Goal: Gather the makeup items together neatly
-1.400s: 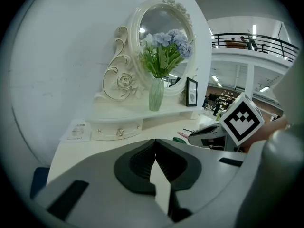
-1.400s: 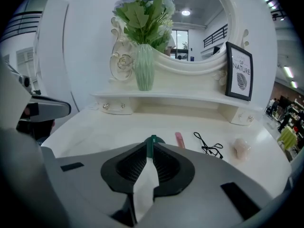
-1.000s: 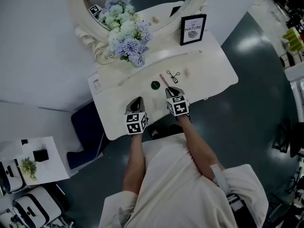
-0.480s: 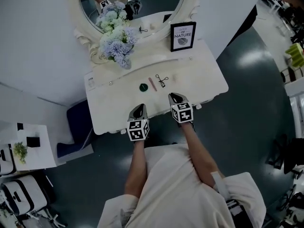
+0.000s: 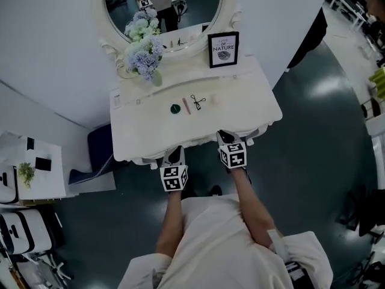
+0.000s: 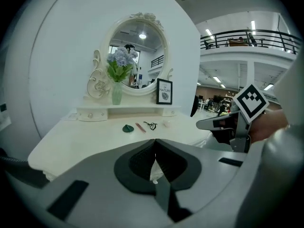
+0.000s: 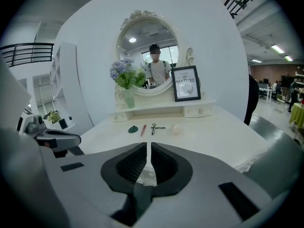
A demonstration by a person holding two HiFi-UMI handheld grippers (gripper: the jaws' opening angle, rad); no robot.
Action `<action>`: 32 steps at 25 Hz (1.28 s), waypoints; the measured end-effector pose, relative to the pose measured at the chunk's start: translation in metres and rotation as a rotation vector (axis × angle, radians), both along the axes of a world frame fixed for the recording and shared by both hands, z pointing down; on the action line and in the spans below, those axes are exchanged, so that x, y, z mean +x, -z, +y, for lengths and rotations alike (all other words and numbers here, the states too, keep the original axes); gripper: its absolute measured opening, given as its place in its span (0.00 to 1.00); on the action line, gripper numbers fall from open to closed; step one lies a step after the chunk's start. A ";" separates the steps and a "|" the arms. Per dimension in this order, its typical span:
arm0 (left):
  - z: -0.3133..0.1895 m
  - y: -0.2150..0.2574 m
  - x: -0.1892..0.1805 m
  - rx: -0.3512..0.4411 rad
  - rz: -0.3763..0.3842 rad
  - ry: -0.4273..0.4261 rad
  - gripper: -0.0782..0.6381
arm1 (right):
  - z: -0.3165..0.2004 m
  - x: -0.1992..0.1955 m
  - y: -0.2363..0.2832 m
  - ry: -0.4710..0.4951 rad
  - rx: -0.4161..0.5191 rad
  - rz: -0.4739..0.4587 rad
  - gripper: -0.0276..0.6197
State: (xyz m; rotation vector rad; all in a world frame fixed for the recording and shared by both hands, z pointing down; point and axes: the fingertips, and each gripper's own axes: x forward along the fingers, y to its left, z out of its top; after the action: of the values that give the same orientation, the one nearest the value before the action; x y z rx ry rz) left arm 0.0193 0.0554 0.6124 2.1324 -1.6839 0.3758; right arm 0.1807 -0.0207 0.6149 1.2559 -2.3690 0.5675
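Four makeup items lie in a row on the cream dressing table [image 5: 144, 134]: a green round compact [image 5: 175, 108], a pink stick [image 5: 186, 106], a black eyelash curler [image 5: 198, 101] and a pale puff [image 5: 215, 100]. The left gripper view shows the compact [image 6: 127, 128], stick [image 6: 140, 127] and curler [image 6: 151, 125] far ahead. The right gripper view shows the compact [image 7: 133, 129], curler [image 7: 156, 128] and puff [image 7: 175, 128]. My left gripper [image 5: 175, 151] hangs shut and empty at the table's front edge. My right gripper [image 5: 224, 135] is shut and empty, just over that edge. Both are well short of the items.
An oval mirror [image 5: 162, 5], a vase of blue and white flowers [image 5: 143, 56] and a framed print [image 5: 223, 49] stand at the back of the table. A dark stool [image 5: 96, 155] sits left of it, and a white side shelf [image 5: 36, 179] further left. Dark floor surrounds the table.
Both grippers have drawn back from over the tabletop to its front edge, away from the items. The head view has backed off too. The items have not moved.
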 end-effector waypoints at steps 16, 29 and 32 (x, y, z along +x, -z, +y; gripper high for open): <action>0.063 0.002 0.015 0.031 -0.075 0.035 0.13 | 0.061 0.024 0.011 0.044 0.016 -0.081 0.13; 0.070 0.028 0.005 0.105 -0.081 0.077 0.13 | 0.075 0.043 0.023 0.020 0.069 -0.126 0.10; 0.071 0.030 0.004 0.102 -0.082 0.073 0.13 | 0.073 0.043 0.025 0.013 0.067 -0.134 0.10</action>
State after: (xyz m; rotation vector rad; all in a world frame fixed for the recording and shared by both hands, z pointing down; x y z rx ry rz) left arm 0.0229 0.1261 0.5820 2.1466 -1.8585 0.3672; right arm 0.2238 0.0528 0.5903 1.2669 -2.5237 0.5898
